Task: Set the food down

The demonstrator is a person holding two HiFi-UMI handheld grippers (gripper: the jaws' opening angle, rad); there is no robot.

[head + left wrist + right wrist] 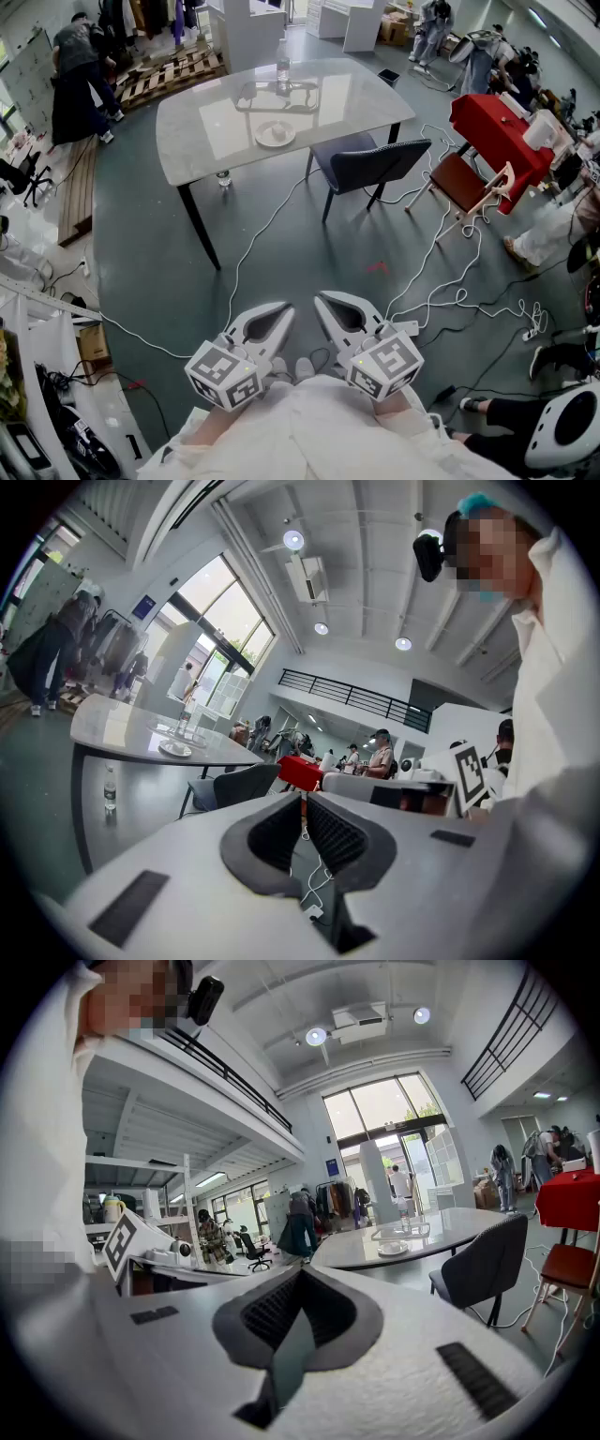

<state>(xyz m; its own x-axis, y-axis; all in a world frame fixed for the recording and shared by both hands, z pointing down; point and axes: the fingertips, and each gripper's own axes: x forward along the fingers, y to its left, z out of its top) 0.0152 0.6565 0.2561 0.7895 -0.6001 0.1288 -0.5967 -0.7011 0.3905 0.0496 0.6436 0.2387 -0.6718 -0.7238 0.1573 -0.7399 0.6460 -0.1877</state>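
- Left claw (287, 307) and right claw (320, 299), at 6 o'clock: both closed, empty.
- Plate (275, 135), perhaps bearing the food, sits on the worktop (202, 117) at 12 o'clock, well apart.
- Likely nothing carried yet; next, approach the worktop.

No word, number or brand can be read anywhere. The cubes (223, 373) on the left gripper (287, 308) and the right gripper (320, 299) bear only black-and-white square patterns, no letters. A blue sign (143, 606) at the upper left of the left gripper view is too small to read.
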